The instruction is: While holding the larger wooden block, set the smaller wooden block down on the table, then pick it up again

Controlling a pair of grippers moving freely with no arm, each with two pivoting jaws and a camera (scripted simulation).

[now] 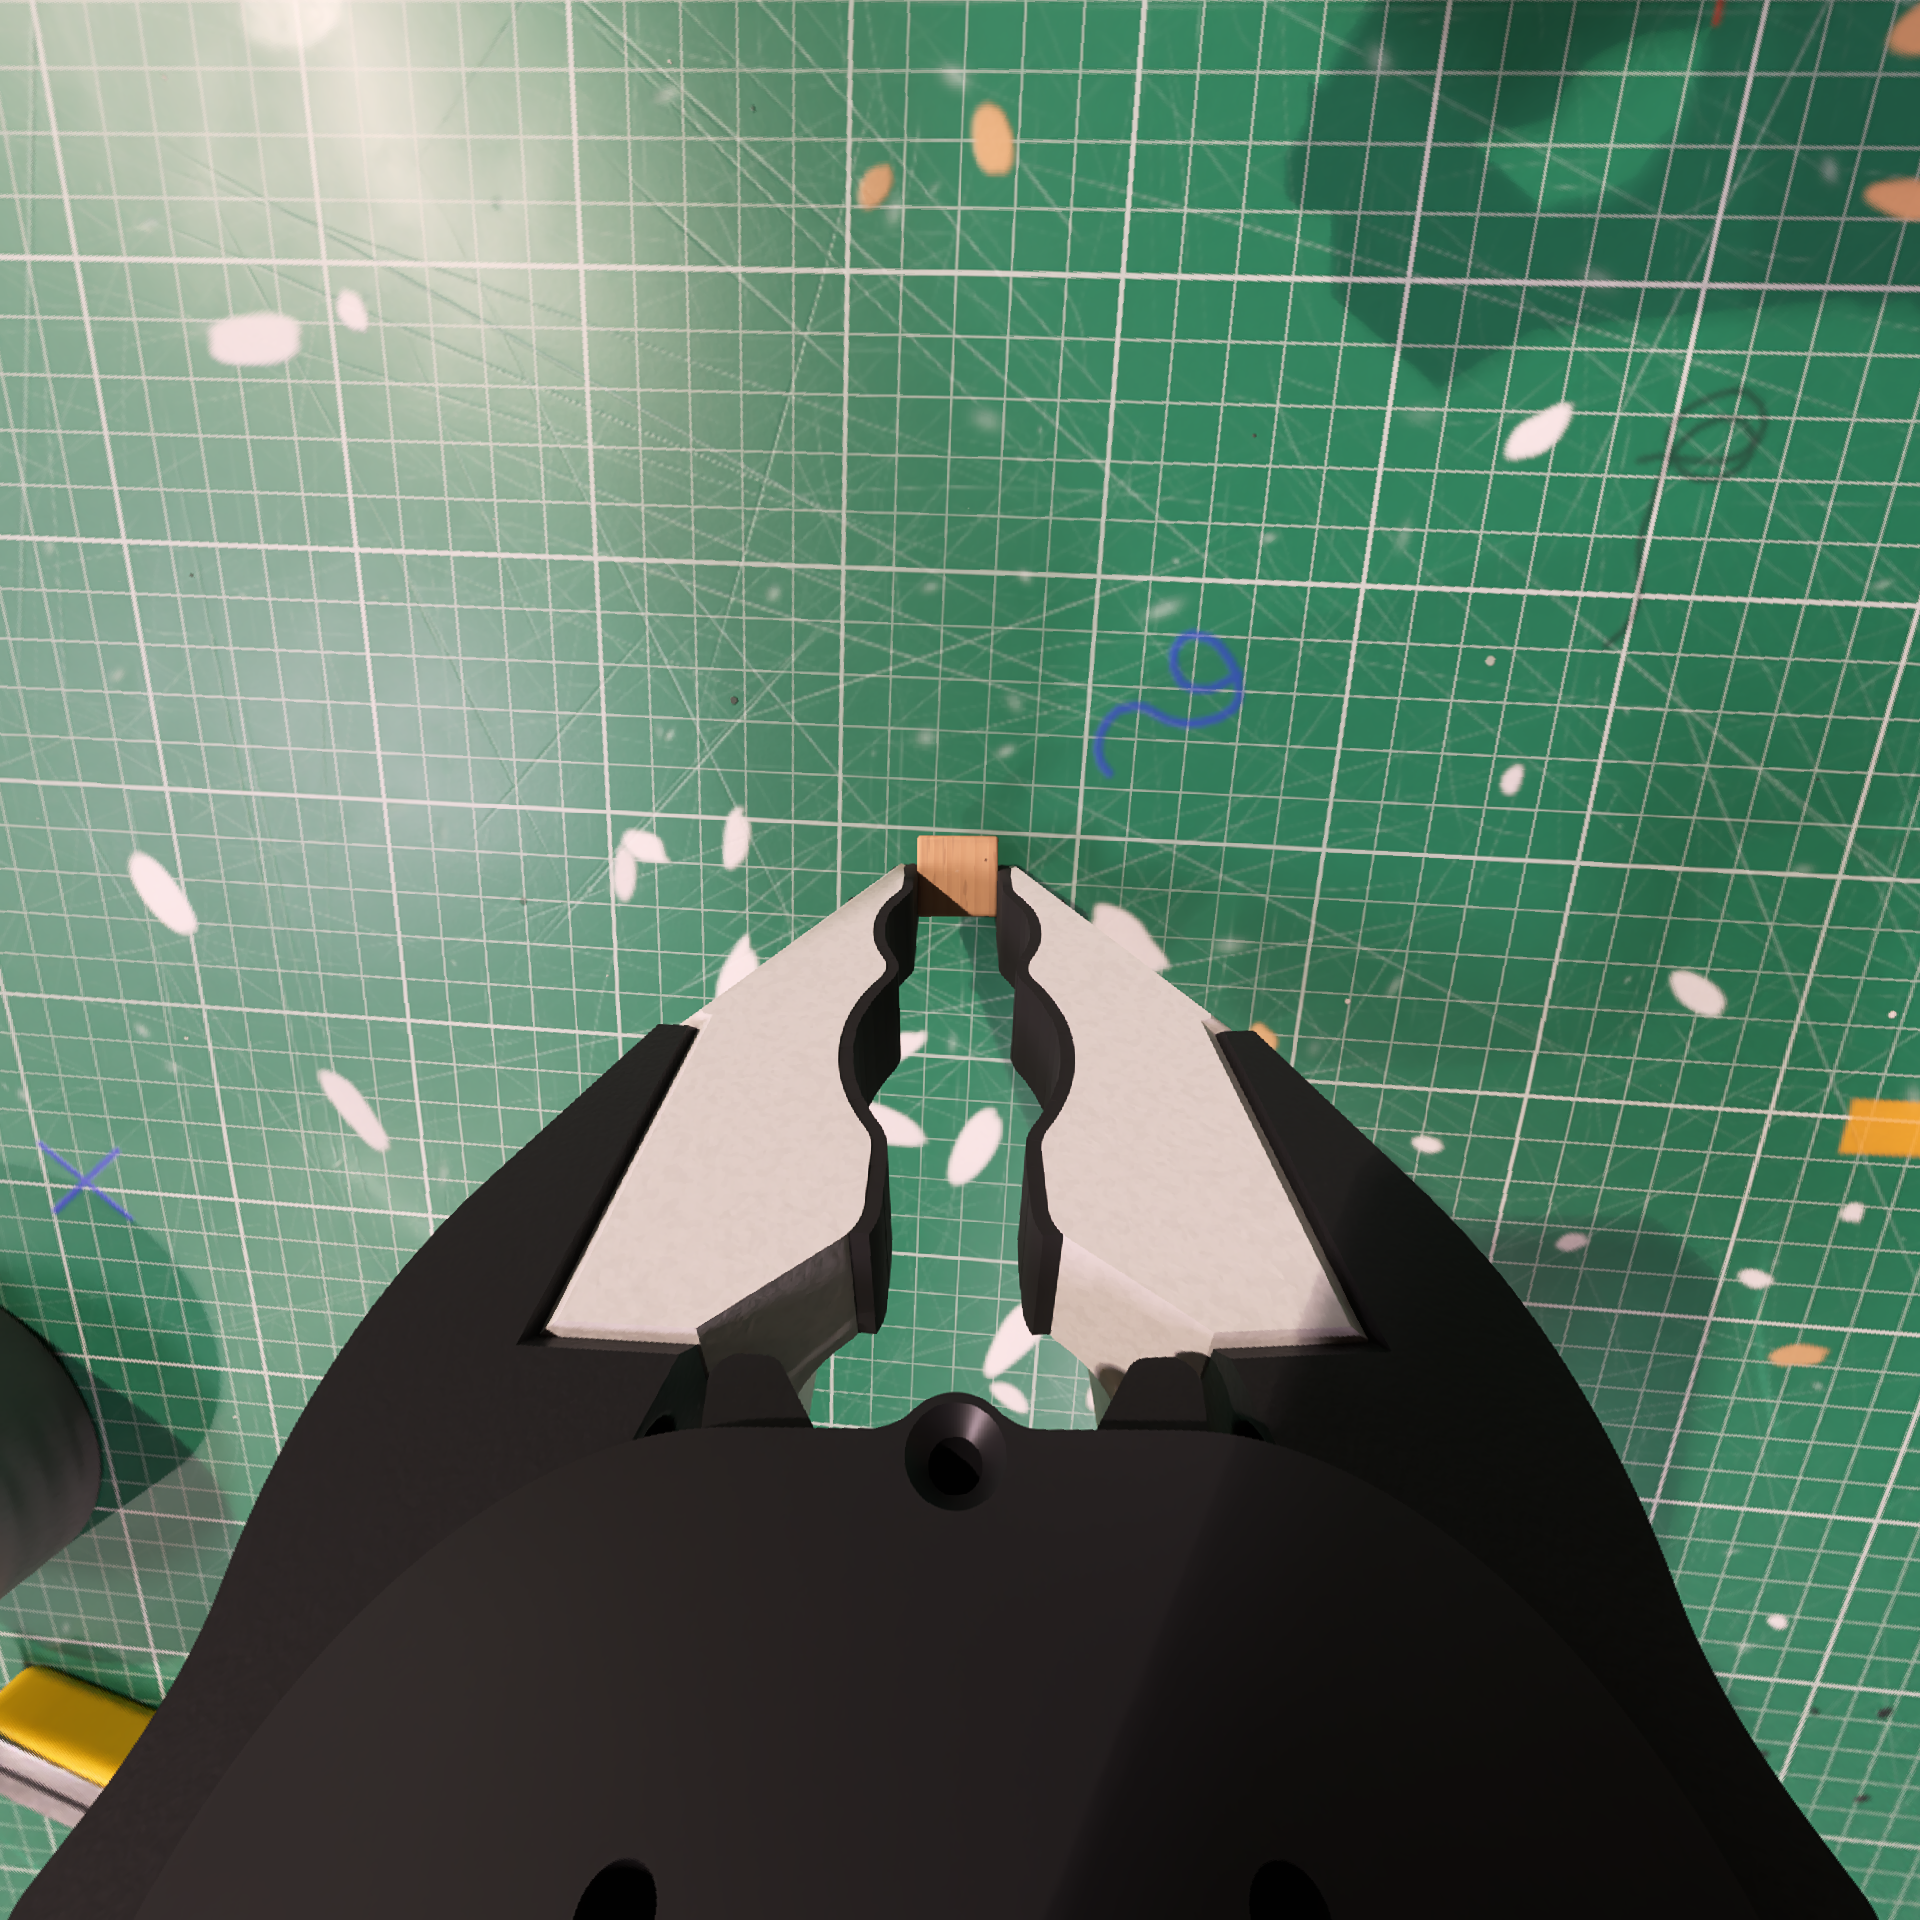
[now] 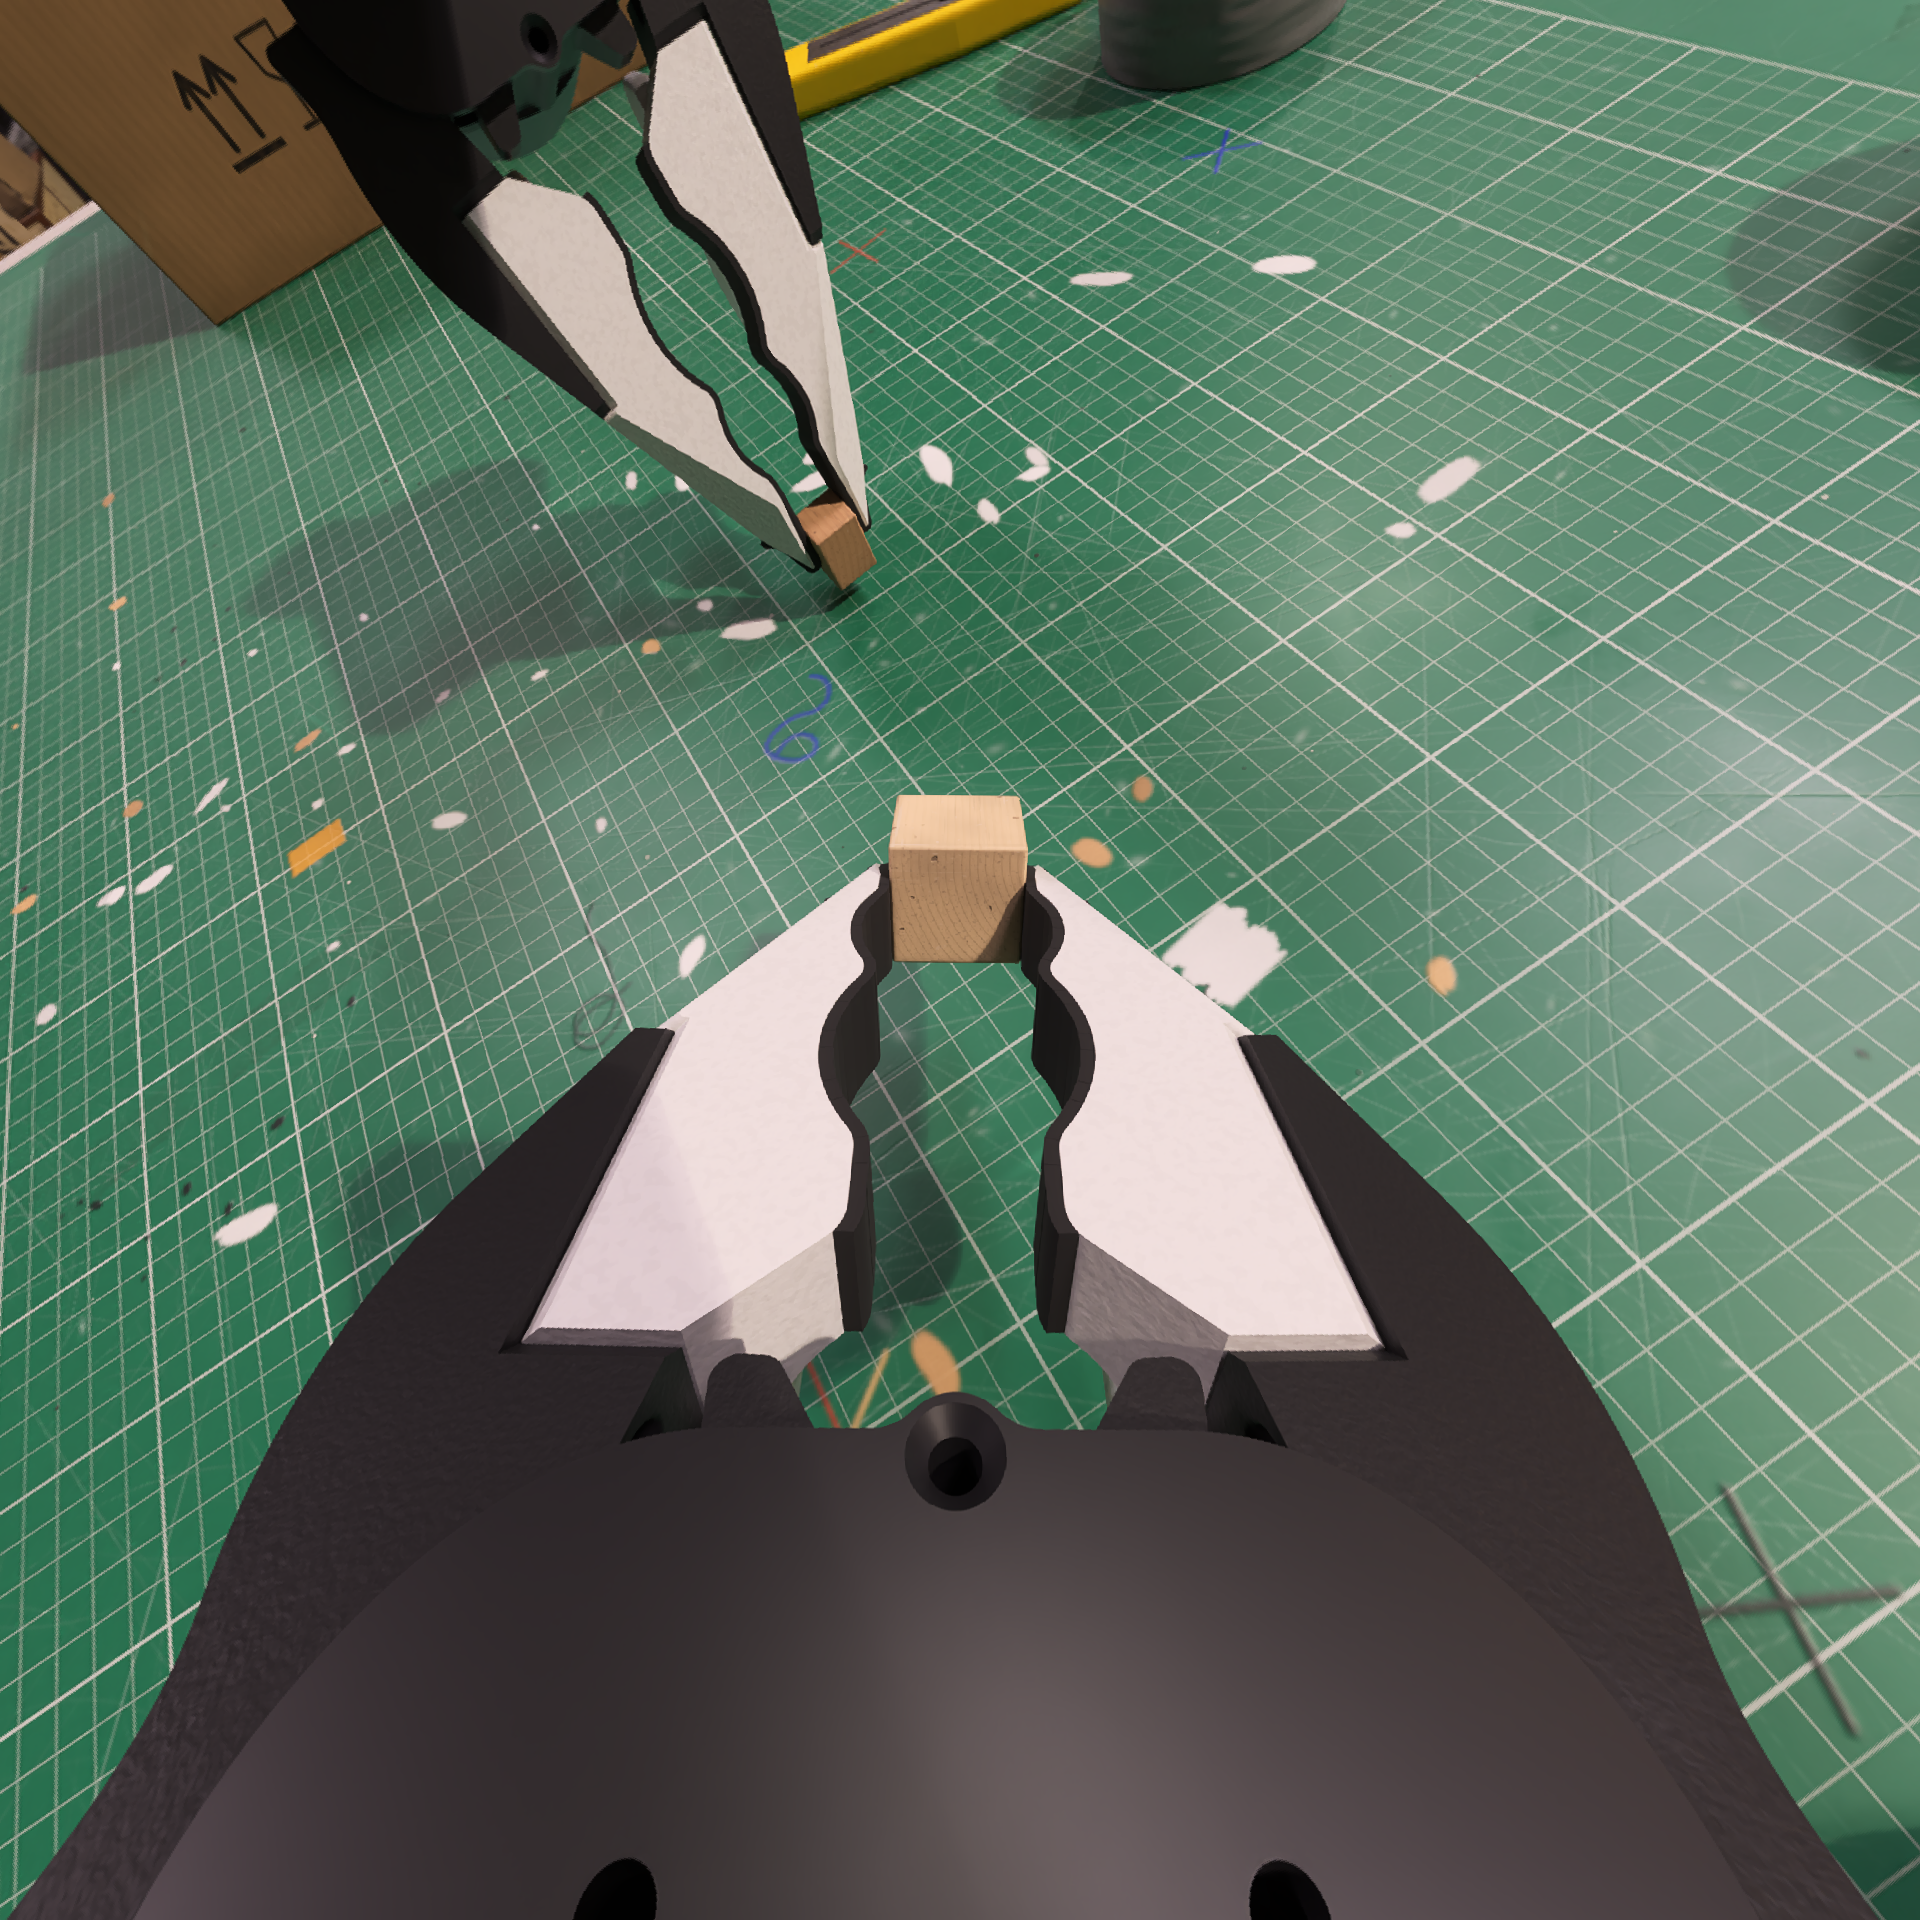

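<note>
My left gripper point(image 1: 956, 883) is shut on the smaller wooden block point(image 1: 956, 876), a small tan cube held at the fingertips. The right wrist view shows that gripper point(image 2: 831, 535) tilted down, with the smaller block point(image 2: 840, 545) at or just above the green mat; I cannot tell whether it touches. My right gripper point(image 2: 958, 904) is shut on the larger wooden block point(image 2: 958, 881), a pale cube pinched between its fingertips and held above the mat.
A green cutting mat point(image 2: 1455, 727) with paint flecks covers the table. A cardboard box point(image 2: 135, 145) stands at the far left, with a yellow utility knife point(image 2: 914, 42) and a grey cylinder point(image 2: 1205, 42) beyond. The knife's yellow end point(image 1: 62, 1714) and a dark cylinder point(image 1: 42, 1455) lie left of my left gripper.
</note>
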